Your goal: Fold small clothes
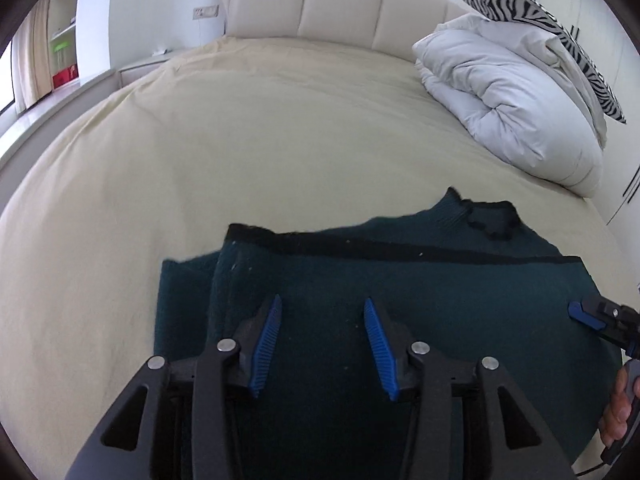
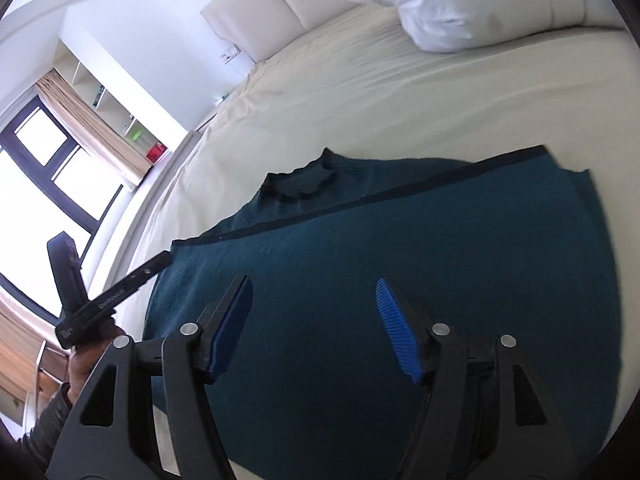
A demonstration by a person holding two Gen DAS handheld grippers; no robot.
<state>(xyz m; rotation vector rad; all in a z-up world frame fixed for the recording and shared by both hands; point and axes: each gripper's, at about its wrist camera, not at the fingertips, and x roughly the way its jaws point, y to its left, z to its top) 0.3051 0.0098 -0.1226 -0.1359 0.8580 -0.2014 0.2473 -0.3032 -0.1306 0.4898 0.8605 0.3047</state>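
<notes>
Left gripper [image 1: 320,308] and right gripper [image 2: 314,292]: jaws spread, pinching nothing, hovering over dark teal knit sweater [image 1: 400,300] folded on cream bed sheet [image 1: 200,140]. Black-trimmed hem across, beyond both jaw tips; ribbed collar farther off. Advised: regrip side edges squarely, avoid dragging soft, fuzzy knit.

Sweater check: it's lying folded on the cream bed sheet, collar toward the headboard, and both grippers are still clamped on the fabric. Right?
Not quite. The sweater does lie folded on the bed sheet, collar toward the headboard, but neither gripper is clamped. The left wrist view shows the left gripper open above the fabric, and the right wrist view shows the right gripper open too, nothing between the pads.
</notes>
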